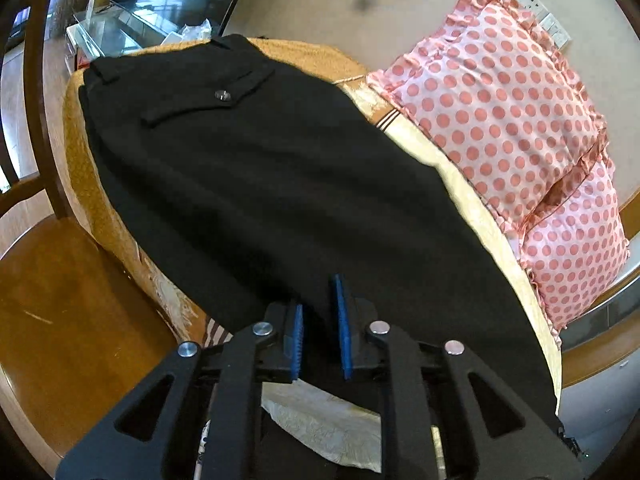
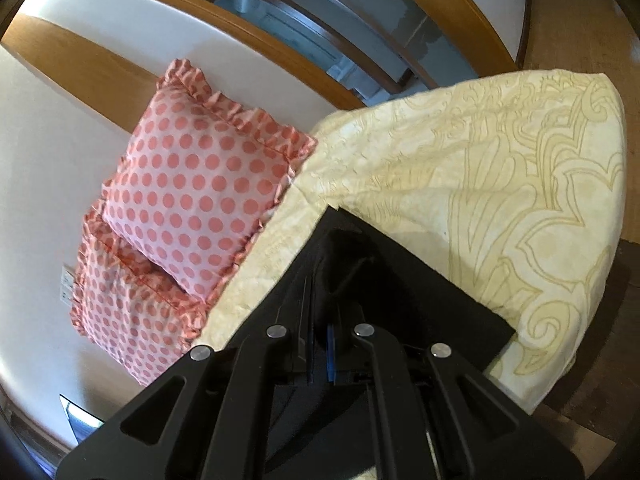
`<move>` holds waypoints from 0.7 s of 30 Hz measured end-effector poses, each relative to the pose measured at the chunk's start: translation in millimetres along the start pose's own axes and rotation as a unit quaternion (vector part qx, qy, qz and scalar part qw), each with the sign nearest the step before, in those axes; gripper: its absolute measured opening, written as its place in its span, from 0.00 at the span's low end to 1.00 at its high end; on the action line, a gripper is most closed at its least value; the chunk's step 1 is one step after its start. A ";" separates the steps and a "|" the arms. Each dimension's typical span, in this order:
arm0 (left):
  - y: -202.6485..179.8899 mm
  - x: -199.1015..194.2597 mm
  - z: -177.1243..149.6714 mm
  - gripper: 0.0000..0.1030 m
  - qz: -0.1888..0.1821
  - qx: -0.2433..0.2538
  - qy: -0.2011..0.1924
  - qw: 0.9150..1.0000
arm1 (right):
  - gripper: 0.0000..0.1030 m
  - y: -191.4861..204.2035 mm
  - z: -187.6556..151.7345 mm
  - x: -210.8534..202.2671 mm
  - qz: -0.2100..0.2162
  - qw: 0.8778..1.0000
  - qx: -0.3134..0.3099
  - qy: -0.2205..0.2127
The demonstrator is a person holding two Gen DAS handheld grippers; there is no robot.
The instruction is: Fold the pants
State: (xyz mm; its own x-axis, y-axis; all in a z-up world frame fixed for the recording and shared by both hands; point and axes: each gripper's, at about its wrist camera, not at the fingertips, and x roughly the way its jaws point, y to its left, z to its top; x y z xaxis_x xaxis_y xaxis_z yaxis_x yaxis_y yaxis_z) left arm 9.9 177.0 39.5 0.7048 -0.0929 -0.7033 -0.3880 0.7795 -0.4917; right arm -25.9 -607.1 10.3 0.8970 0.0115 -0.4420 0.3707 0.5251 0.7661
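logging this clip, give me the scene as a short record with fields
garment: black pants, spread on the bed, pocket flap with button facing up
surface: cream patterned bedspread
beside pants: two pink polka-dot pillows
left gripper: jaws slightly apart around the pants' near edge
right gripper: jaws shut on pants fabric
fold: not visibly started

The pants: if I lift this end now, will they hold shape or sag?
Likely sag: the pants drape limply over the bed edge. Probably light, thin cloth. The right gripper pinches a bunched fold, so layers may slip apart.
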 end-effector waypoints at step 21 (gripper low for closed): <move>1.2 6.8 7.1 0.28 -0.012 -0.006 0.010 1.000 | 0.03 17.0 -1.2 -29.8 -0.021 0.999 -0.034 -0.027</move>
State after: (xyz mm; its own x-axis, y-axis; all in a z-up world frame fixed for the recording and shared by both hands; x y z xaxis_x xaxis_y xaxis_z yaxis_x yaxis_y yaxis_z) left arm 18.4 181.7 37.8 0.7021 -0.1245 -0.7011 -0.3783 0.7689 -0.5154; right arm -46.6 -597.5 35.8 0.8935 -0.0559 -0.4456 0.3920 0.5811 0.7132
